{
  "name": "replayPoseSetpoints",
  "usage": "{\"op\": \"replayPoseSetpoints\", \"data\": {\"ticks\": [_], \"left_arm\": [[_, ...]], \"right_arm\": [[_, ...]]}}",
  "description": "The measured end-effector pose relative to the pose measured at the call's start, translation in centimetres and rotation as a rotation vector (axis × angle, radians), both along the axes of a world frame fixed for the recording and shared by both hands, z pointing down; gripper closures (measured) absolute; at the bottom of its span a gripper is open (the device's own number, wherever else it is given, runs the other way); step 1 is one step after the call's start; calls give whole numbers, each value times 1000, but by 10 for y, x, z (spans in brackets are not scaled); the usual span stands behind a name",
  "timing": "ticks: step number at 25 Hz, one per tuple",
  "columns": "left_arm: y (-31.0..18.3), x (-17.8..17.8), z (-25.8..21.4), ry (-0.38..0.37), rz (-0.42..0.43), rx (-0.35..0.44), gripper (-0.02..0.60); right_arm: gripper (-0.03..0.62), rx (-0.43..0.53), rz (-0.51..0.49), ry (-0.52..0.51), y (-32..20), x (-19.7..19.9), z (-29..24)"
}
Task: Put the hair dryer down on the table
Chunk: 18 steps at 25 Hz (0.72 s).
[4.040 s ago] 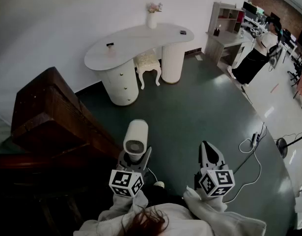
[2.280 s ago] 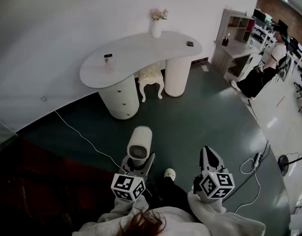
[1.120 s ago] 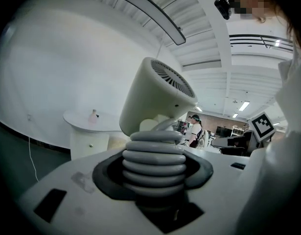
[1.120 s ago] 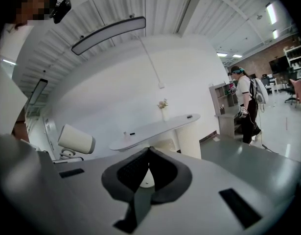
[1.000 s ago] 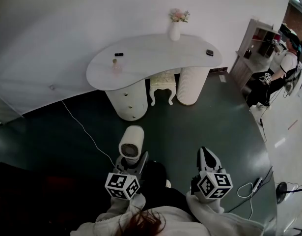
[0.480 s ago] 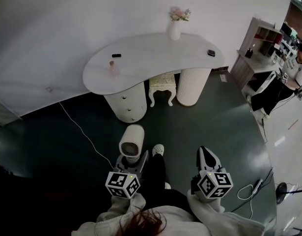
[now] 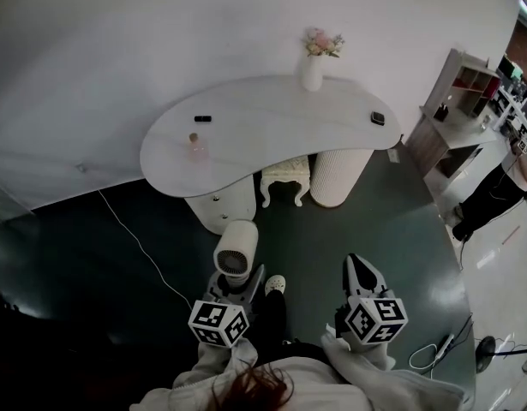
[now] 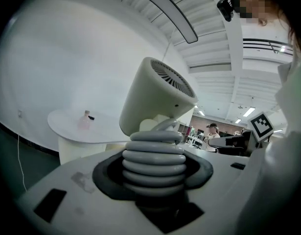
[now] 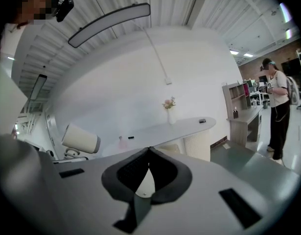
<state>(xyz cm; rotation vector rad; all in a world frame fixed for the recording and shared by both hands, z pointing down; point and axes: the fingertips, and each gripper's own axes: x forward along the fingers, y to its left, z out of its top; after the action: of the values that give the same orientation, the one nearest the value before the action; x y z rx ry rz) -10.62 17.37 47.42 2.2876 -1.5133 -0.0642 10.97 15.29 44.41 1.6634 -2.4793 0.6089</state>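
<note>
The left tongs (image 7: pixel 236 282) pinch the white hair dryer (image 7: pixel 236 248) over the floor (image 7: pixel 366 221), the white surface (image 7: pixel 272 139) at 12 o'clock beyond it, while the empty right tongs (image 7: pixel 359 265) are pressed together.

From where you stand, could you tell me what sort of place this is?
Probably a staged dressing corner inside an office or lab: a white vanity table with a flower vase, a padded stool beneath it, and office shelving at the right.
</note>
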Motion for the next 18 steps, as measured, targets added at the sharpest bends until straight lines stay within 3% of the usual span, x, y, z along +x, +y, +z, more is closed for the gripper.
{"op": "replayPoseSetpoints", "data": {"ticks": [7,18], "left_arm": [[-66,-19,-11,8,-10,-3,364],[-158,-40,-14,7,14,17,364]], "right_arm": [[546,-5,-36,-16,-70,-29,-11],[546,1,8,-36,-152,-42,-12]]}}
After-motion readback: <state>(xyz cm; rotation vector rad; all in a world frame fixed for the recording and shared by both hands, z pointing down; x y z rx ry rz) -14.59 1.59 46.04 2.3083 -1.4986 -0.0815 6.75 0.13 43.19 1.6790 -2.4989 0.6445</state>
